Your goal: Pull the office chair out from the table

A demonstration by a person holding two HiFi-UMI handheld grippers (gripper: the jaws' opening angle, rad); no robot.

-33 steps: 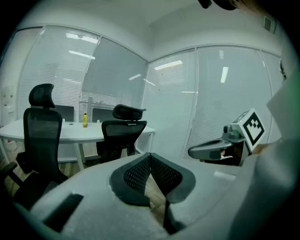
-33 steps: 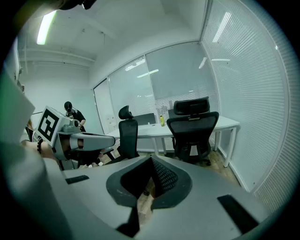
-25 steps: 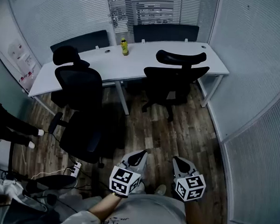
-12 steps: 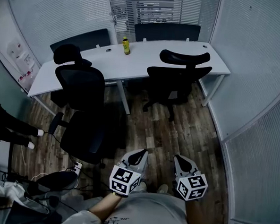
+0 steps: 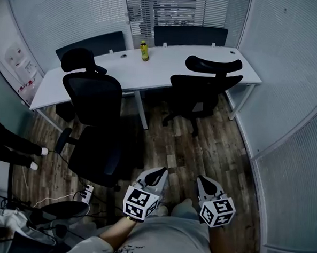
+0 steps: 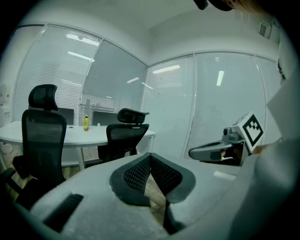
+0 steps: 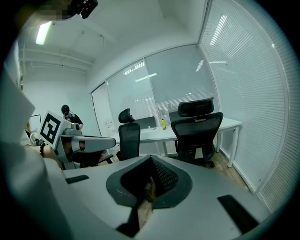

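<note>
A white table (image 5: 151,69) stands at the far wall. A black office chair (image 5: 206,89) is tucked against the table's right part, its backrest toward me. A second black chair (image 5: 91,124) stands out from the table on the left. My left gripper (image 5: 155,176) and right gripper (image 5: 203,183) hang side by side over the wood floor, well short of both chairs, both shut and empty. The left gripper view shows the tucked chair (image 6: 124,136) beyond the shut jaws. In the right gripper view the same chair (image 7: 197,131) sits straight ahead.
A yellow bottle (image 5: 145,51) stands on the table. Glass walls with blinds close in the room on the right and back. A person in dark clothes (image 5: 7,146) is at the left edge. A power strip with cables (image 5: 85,191) lies on the floor at lower left.
The person carrying the grippers has moved a little closer to the table. Both grippers stay shut and side by side. The chairs have not moved.
</note>
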